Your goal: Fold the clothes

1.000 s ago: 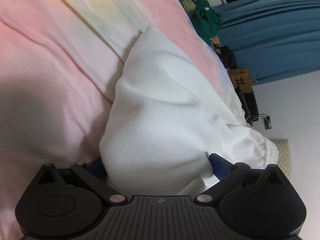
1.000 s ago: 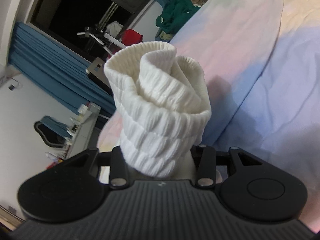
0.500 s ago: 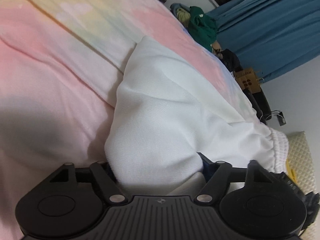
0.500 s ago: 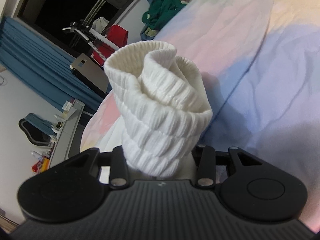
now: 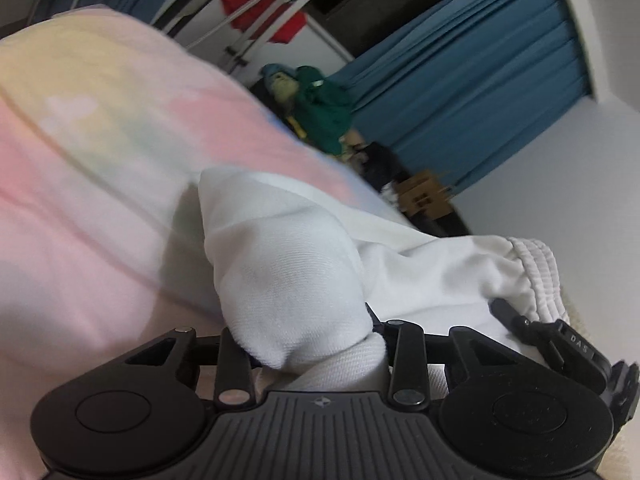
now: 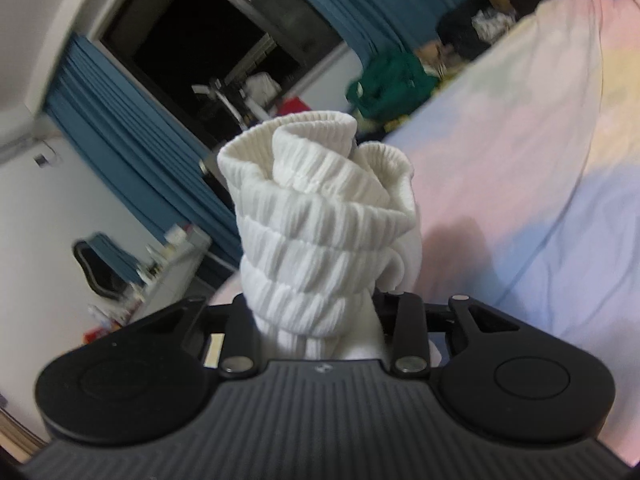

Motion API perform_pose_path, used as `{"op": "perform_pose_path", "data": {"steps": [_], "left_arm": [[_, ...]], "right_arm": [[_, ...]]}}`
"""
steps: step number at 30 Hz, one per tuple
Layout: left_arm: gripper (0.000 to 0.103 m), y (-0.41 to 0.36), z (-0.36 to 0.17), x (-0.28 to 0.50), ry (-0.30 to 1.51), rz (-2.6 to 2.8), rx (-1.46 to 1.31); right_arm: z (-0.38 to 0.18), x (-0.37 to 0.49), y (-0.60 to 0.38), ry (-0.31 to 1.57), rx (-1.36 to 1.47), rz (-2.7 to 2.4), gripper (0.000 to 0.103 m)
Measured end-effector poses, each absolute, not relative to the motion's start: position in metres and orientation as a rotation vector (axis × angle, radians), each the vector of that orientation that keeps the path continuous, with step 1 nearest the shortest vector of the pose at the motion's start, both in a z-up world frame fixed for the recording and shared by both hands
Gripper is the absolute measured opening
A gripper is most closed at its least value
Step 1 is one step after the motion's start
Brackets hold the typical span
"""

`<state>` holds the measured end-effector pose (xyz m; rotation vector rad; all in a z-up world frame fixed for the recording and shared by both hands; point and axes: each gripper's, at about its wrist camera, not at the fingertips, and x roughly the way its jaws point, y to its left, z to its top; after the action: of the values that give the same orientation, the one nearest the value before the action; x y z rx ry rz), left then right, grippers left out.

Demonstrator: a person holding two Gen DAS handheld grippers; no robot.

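Over the pastel bedsheet (image 5: 100,184), your left gripper (image 5: 312,344) is clamped on white garment (image 5: 304,272) fabric; your right gripper (image 6: 320,320) pinches its ribbed cuff (image 6: 320,216), apparently lifted above the bed.

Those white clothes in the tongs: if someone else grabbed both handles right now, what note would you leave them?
Left tongs: shut on a bunched fold of the smooth white garment, lifted off the pastel bedsheet.
Right tongs: shut on the garment's ribbed elastic band, which stands up in a crumpled roll.
The rest of the garment trails across the bed between the two grips; the right tongs' tip shows at the left view's lower right.
Done: both ends gripped. No finished fold is visible.
Left: probably spread it flat on the sheet, fold, release.
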<state>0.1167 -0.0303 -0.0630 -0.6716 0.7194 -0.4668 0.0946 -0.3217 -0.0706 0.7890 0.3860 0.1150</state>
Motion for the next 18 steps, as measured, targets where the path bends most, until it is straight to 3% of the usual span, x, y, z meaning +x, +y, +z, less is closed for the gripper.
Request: {"op": "perform_pose_path", "data": {"steps": [9,14,18], "left_arm": [[0.038,-0.194,0.007,0.209,0.612,-0.635,-0.551],[0.038,-0.315,0.006,0.277,0.573,-0.757,-0.461],[0.038,-0.388,-0.023,0.308,0.584,-0.835,-0.400]], "right_arm": [[-0.029,0.088,-0.447,0.196,0.868,-0.047,0.035],[-0.028,0.101,-0.540,0.101,0.868,-0.150,0.035],[-0.060,0.106,-0.598,0.054,0.924,-0.218,0.035]]}}
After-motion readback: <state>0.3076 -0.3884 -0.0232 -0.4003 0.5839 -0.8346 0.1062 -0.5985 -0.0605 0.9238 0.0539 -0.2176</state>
